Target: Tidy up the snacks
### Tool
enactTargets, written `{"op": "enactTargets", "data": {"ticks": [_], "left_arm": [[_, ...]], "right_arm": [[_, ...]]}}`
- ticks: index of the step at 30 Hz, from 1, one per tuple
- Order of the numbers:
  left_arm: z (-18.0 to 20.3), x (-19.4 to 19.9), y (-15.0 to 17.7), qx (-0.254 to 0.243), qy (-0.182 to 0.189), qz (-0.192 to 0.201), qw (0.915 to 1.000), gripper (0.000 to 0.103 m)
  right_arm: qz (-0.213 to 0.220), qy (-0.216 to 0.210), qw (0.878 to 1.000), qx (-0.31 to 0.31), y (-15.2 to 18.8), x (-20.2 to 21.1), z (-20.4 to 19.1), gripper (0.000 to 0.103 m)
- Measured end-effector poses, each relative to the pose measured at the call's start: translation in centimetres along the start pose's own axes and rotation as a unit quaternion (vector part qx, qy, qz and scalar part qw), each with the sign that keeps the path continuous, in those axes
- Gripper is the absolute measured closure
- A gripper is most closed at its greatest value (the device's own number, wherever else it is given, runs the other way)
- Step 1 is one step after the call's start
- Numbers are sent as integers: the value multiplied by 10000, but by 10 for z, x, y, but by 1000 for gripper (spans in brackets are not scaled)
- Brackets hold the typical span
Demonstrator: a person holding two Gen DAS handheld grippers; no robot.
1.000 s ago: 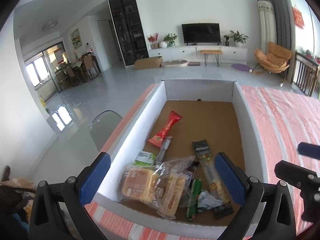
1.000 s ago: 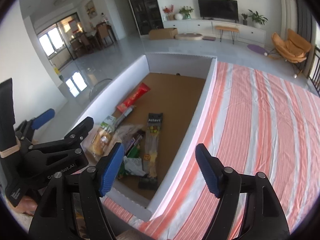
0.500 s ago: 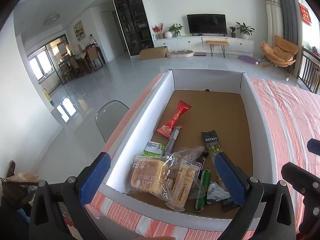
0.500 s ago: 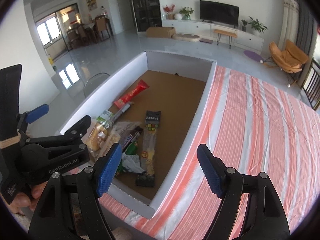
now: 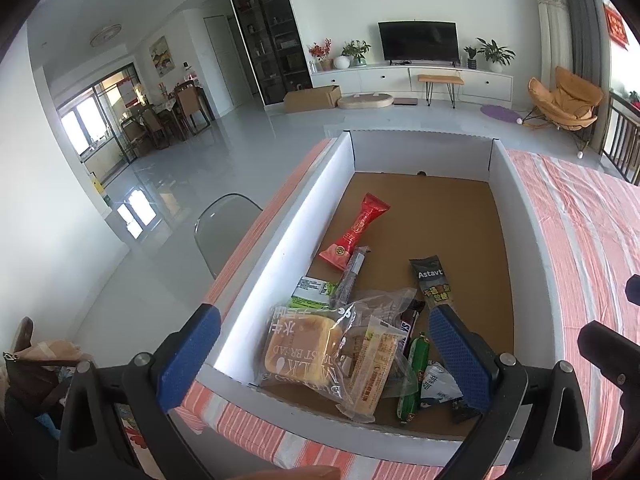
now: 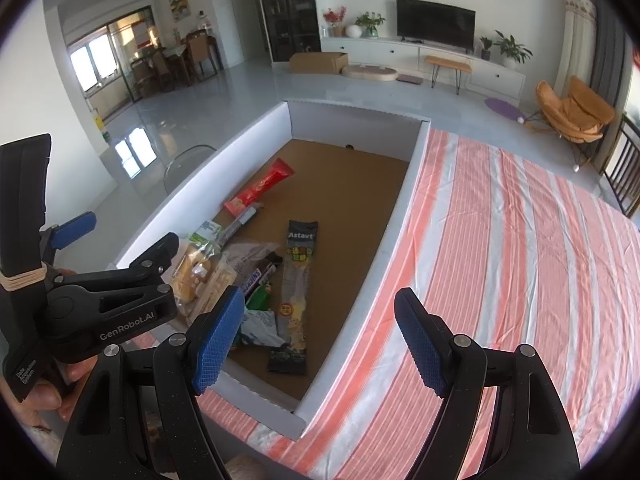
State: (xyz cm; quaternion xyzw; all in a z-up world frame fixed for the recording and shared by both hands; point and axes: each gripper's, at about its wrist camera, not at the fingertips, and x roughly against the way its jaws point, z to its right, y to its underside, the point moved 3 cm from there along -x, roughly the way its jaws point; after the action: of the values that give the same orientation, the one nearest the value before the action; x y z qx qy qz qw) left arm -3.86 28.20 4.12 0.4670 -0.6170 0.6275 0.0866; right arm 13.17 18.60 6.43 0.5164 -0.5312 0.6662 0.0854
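Striped tablecloth [image 6: 500,240], black TV [image 5: 418,42], orange chair [image 5: 564,102], cardboard carton [image 5: 312,98]

So the table's covered in an orange-and-white striped cloth [image 6: 500,264], and the only thing sitting straight on it is a big shallow white box [image 5: 276,256], parked along the cloth's left edge.

A shallow white-walled cardboard box [image 5: 280,256] sits on a striped orange-and-white tablecloth [image 6: 500,260], which fills the frame's right. Snacks crowd the box's lower-left end: a clear-wrapped bread packet [image 5: 304,350], a long dark snack stick [image 6: 298,276] right of it, a red tapered packet [image 5: 354,232] above.
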Motion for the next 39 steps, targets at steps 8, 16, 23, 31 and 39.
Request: {"op": "enactTargets", "data": {"ticks": [8,16,23,31,39], "left_arm": [[-6,3,-3,80,22,57,9999,0],[-5,5,-2,92,89,57,9999,0],[-6,6,-3,80,64,97,9999,0],[-5,11,-8,69,191,108,9997,0],[-4,9,-8,169,328,-41,9993,0]], "right_arm": [[-12,-53,9999,108,-2,-1,-10,23],[-28,-44,9999,104,-2,-1,-12,23],[14,-43,9999,140,-4,1,-15,23],[-3,11,10000,73,-3,2,-12,23],[-29,148,9999,47,-7,5,-12,23]]}}
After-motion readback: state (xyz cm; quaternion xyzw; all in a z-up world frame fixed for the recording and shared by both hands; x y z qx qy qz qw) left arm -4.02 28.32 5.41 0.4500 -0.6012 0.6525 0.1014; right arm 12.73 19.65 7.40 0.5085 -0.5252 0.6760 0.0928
